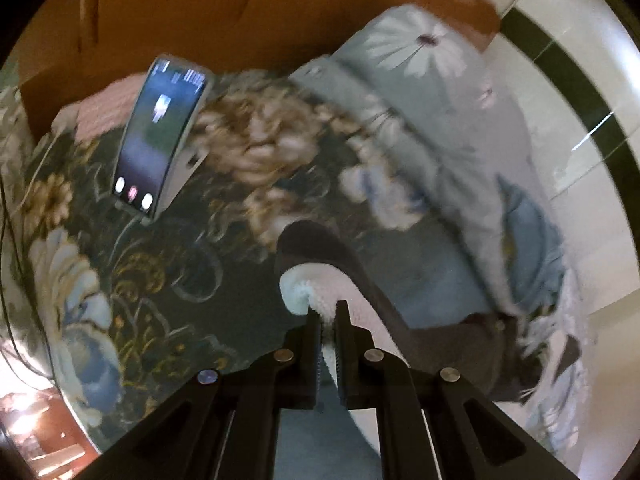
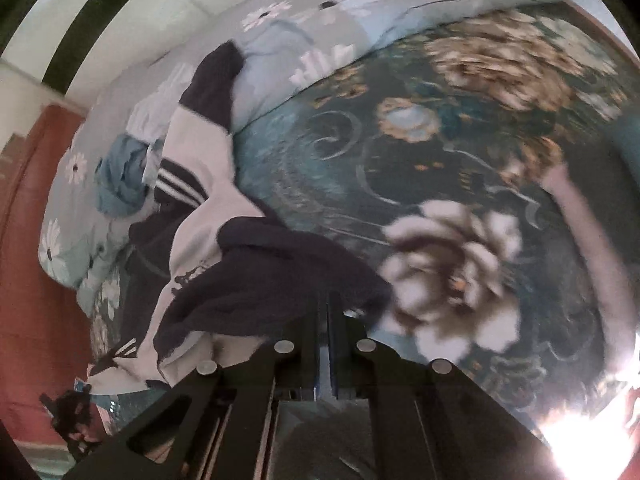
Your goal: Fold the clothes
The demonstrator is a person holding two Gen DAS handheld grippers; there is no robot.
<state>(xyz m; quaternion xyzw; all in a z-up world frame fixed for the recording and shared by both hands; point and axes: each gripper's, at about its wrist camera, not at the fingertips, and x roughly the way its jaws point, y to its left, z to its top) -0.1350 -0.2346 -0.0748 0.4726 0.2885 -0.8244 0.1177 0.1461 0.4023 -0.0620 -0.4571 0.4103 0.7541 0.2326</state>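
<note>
A navy and white jacket with white sleeve stripes (image 2: 208,216) lies across the dark floral bedspread (image 2: 440,152). My left gripper (image 1: 329,310) is shut on a fleecy white edge of the jacket (image 1: 316,292), which trails off to the right as a dark band (image 1: 360,272). My right gripper (image 2: 328,300) is shut on the jacket's navy part (image 2: 280,276), holding it just above the bed. Both views are blurred by motion.
A phone (image 1: 160,136) stands propped on the bedspread (image 1: 168,272) at far left. A pale blue daisy-print duvet (image 1: 432,92) with a blue garment (image 2: 120,180) on it lies along the bed's side. A person's bare arm (image 2: 592,248) reaches in at right. Orange headboard (image 1: 200,12) behind.
</note>
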